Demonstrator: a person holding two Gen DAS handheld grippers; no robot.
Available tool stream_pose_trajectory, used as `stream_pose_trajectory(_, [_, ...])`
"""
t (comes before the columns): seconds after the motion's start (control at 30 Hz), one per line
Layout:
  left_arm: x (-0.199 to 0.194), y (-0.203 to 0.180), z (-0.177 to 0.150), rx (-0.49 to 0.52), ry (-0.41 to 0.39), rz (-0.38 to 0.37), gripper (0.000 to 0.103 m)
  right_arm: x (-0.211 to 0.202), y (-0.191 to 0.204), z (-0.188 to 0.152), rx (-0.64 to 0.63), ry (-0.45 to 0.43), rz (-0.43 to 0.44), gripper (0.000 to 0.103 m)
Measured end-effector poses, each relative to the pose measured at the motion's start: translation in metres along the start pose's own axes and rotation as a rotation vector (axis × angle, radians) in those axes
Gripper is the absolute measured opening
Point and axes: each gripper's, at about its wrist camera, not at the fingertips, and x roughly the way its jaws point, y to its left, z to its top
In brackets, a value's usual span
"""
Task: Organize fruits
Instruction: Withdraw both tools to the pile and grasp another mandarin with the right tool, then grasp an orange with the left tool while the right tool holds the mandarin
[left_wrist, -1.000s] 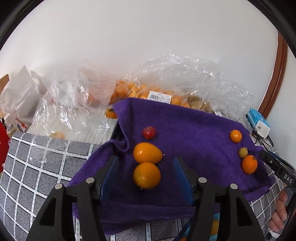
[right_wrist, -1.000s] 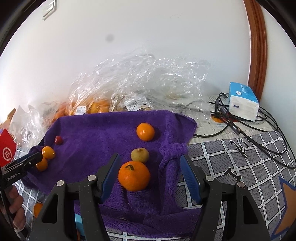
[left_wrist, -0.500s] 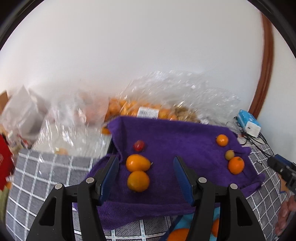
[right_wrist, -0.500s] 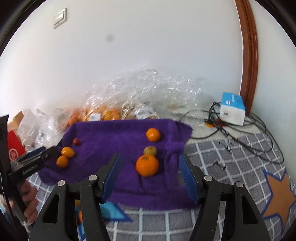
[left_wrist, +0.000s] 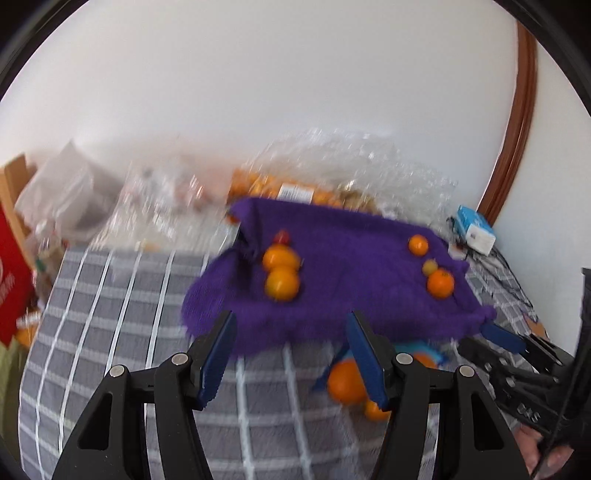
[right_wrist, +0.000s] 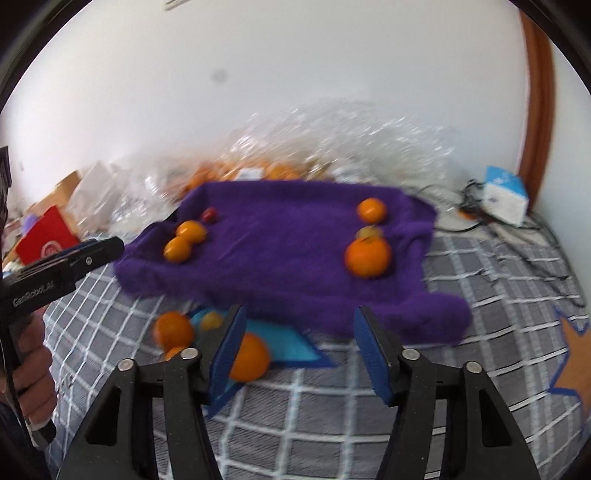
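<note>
You had six fruits set out in two groups on the purple towel (right_wrist: 295, 251); about four, through blur, lay loose on the grid cloth (right_wrist: 332, 413). Left gripper (left_wrist: 290, 356) spread, empty; right gripper (right_wrist: 297, 356) closing on nothing

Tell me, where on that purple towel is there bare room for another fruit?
The middle of the purple towel is bare, bordered by two orange fruits and a small red fruit on one side and the big tangerine on the other. Its near edge is free too. The back is crowded with plastic bags.
</note>
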Motion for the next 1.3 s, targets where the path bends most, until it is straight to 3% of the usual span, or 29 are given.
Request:
stream_pose_trajectory(0.27, [0.005, 0.034, -0.06, -0.07, 0.087, 0.021, 0.059, 0.034, 0.019, -0.016, -0.031, 0.092, 0.041, 0.057])
stream_pose_trajectory(0.4, [0.006, 0.039, -0.072, -0.092, 0.077, 0.016, 0.059, 0.047, 0.018, -0.018, -0.017, 0.117, 0.053, 0.057])
stream_pose_trajectory(0.47, [0.007, 0.038, -0.074, -0.091, 0.081, 0.017, 0.059, 0.048, 0.018, -0.019, -0.016, 0.123, 0.061, 0.043])
stream_pose_trajectory(0.5, [0.006, 0.038, -0.075, -0.093, 0.074, 0.016, 0.059, 0.048, 0.018, -0.02, -0.019, 0.121, 0.061, 0.042])
stream_pose_trajectory(0.83, [0.009, 0.044, -0.078, -0.124, 0.097, 0.003, 0.06, 0.014, -0.02, -0.025, -0.006, 0.072, -0.048, 0.042])
stream_pose_trajectory(1.0, [0.01, 0.044, -0.077, -0.119, 0.102, -0.005, 0.065, 0.02, -0.041, -0.035, 0.027, 0.131, -0.048, 0.042])
stream_pose_trajectory(1.3, [0.009, 0.034, -0.076, -0.068, 0.137, 0.045, 0.064, 0.015, -0.05, -0.04, 0.044, 0.096, -0.042, 0.042])
